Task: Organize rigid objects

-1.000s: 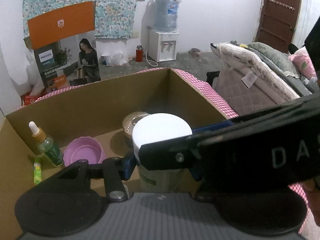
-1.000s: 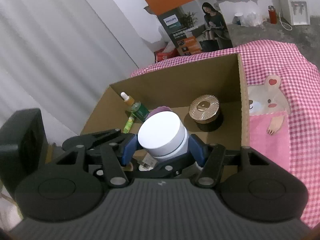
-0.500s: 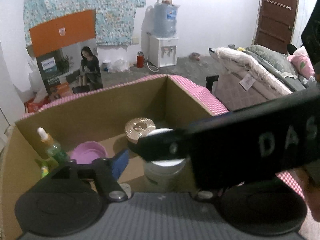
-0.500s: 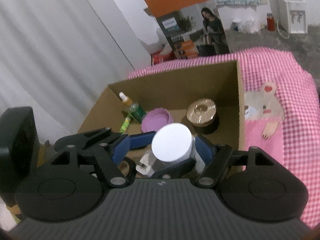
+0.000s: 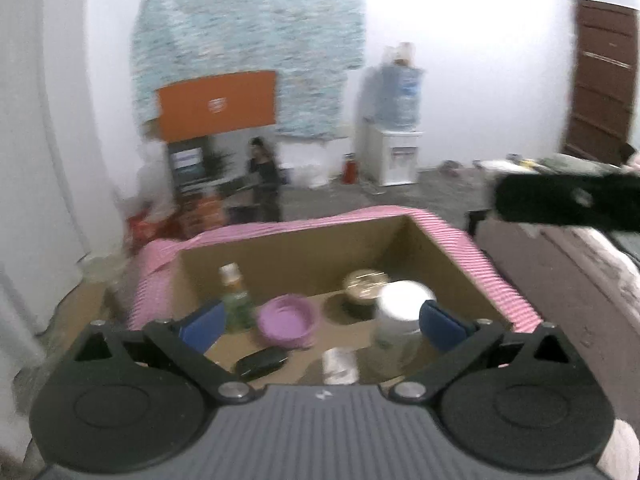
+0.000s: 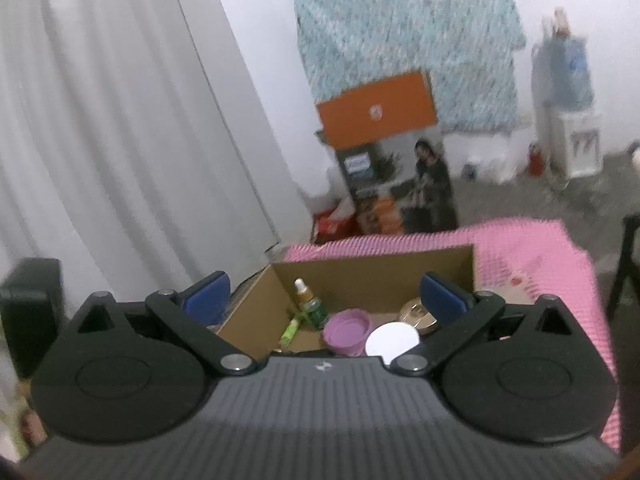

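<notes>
Now both claws, left gripper (image 5: 320, 322) and right gripper (image 6: 325, 298), are opening wide with nothing held, and the tall white-lidded jar (image 5: 398, 322) sitting just inside the left claw's right pad could tip if clipped.

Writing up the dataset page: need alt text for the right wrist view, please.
The right hand-held gripper, blue-padded jaws opening with nothing between them, looks down into an open brown cardboard box on a pink checked cloth. Inside stand a white-lidded round jar, a purple plastic bowl, a gold-lidded jar and a green dropper bottle.
</notes>
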Available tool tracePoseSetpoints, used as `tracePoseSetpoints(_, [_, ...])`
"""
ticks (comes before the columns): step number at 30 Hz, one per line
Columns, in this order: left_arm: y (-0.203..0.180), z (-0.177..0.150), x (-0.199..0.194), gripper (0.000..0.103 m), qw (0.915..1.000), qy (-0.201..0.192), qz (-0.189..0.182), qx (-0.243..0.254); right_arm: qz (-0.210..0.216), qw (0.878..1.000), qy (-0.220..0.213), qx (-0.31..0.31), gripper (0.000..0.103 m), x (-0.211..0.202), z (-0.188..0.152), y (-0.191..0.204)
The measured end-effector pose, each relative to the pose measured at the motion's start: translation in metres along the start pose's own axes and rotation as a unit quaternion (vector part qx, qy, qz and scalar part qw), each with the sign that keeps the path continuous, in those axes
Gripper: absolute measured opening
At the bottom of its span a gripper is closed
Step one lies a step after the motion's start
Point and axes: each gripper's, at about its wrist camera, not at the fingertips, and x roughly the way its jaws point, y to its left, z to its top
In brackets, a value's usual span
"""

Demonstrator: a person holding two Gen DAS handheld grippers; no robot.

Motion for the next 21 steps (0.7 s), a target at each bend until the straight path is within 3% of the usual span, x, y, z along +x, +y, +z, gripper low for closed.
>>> tracePoseSetpoints(5, [0.024,-0.01,-0.01,0.103,0.9987,0.006,0.042,-0.026,-0.056,0.998,-0.012,-0.008,0.102,-0.011,-0.019,0.014])
tracePoseSetpoints(10, [0.035,-0.034,0.001,0.103,0.9963,0.039,0.062,-0.045,-0.127,0.991,0.028,-0.035,0.102,0.011,-0.055,0.026])
tracePoseSetpoints(16, [0.041,-0.055,0.011,0.103,0.994,0.069,0.058,-0.062,-0.149,0.985,0.084,-0.034,0.102,0.046,-0.088,0.036])
tracePoseSetpoints(21, [0.044,-0.057,0.012,0.103,0.9927,0.074,0.063,-0.071,-0.154,0.982,0.1,-0.04,0.102,0.065,-0.099,0.041])
